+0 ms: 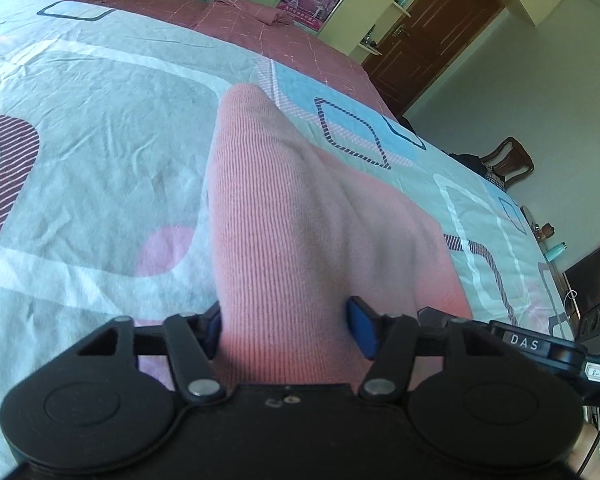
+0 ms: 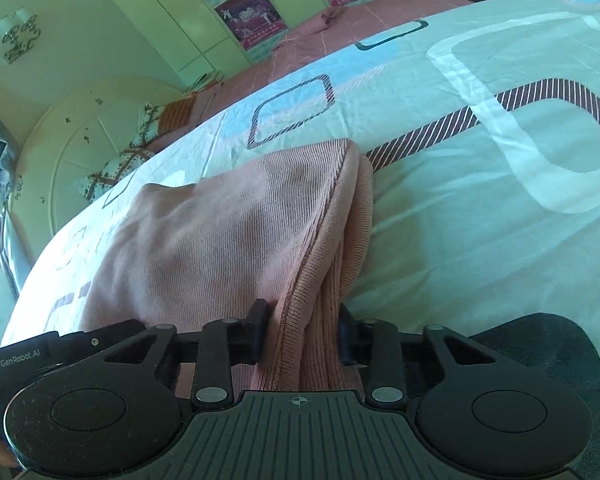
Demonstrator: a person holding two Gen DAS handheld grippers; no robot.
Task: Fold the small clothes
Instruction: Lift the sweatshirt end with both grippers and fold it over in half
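The pink knit garment [image 1: 284, 216] lies on the bed [image 1: 92, 152], well in from its edges. The left tool [image 1: 286, 330] and right tool [image 2: 302, 332] each pinch a bunched edge. Thick, loose folds may slip free, so the fold lands crooked.

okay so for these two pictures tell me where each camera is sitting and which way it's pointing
Left wrist view: sits on the left gripper, looking forward and down along its fingers over the pink knit garment on the patterned bedspread, toward a brown door; gripper body and a bit of wrist show.
Right wrist view: sits on the right gripper, looking down over the garment toward green wardrobes; a fingertip shows at bottom left.
Shared: the garment between both jaws, bedspread, and wardrobe posters.
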